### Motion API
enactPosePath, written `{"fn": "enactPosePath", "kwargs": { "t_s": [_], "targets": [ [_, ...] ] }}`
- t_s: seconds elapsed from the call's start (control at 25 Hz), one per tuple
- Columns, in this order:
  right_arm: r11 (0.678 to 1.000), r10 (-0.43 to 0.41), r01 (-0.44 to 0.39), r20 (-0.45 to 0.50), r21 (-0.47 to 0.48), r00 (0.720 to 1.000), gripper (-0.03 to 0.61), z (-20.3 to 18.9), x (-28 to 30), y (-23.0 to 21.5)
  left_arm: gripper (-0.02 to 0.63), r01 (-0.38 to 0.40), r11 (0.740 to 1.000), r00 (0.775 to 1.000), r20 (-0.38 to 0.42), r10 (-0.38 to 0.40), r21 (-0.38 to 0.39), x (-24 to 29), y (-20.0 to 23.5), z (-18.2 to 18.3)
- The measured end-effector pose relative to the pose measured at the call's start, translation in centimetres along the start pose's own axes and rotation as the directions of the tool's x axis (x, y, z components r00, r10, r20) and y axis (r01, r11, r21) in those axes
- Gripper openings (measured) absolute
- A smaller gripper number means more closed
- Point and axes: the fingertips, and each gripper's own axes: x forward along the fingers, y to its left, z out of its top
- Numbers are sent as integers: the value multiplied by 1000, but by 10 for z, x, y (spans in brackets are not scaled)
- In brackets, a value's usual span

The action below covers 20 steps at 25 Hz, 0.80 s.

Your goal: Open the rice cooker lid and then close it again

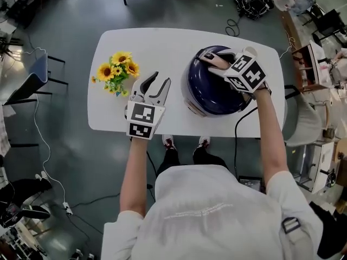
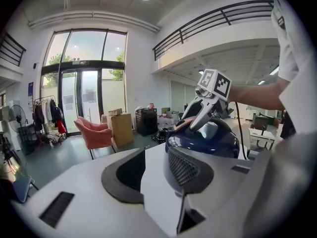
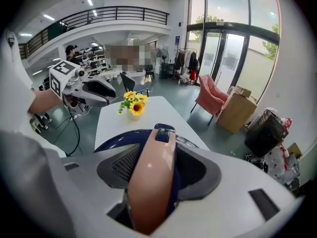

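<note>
One navy rice cooker point(image 1: 191, 106) (lid point(image 1: 211, 88) down), right tool point(image 1: 217, 58) astride handle point(image 3: 148, 182).

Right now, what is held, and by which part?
Nothing gripped: right gripper stands open astride the rice cooker's pink handle; left gripper is open, empty.

Navy rice cooker point(image 1: 212, 91), pink handle point(image 3: 150, 182), yellow sunflowers point(image 1: 118, 69), white table point(image 1: 162, 50), grey floor point(image 1: 70, 167)

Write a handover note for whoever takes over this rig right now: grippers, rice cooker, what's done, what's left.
Left gripper: open, empty, over the table near the sunflowers.
Right gripper: open, jaws astride the tan handle on the rice cooker lid, not clamped.
Lid is down.
Done: nothing that shows.
Left: grip handle, raise lid, shut it again.
</note>
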Motion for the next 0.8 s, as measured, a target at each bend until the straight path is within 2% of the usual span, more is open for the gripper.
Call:
{"fn": "enactPosePath", "kwargs": {
  "t_s": [0.32, 0.8],
  "targets": [
    [999, 23, -22, -23, 40, 999, 231, 3, 6, -1, 163, -11, 1000, 1000, -8, 11, -23, 2, 9, -6],
    [997, -51, 50, 8, 55, 999, 212, 3, -6, -2, 163, 18, 1000, 1000, 8, -18, 5, -5, 5, 0]
  ]
}}
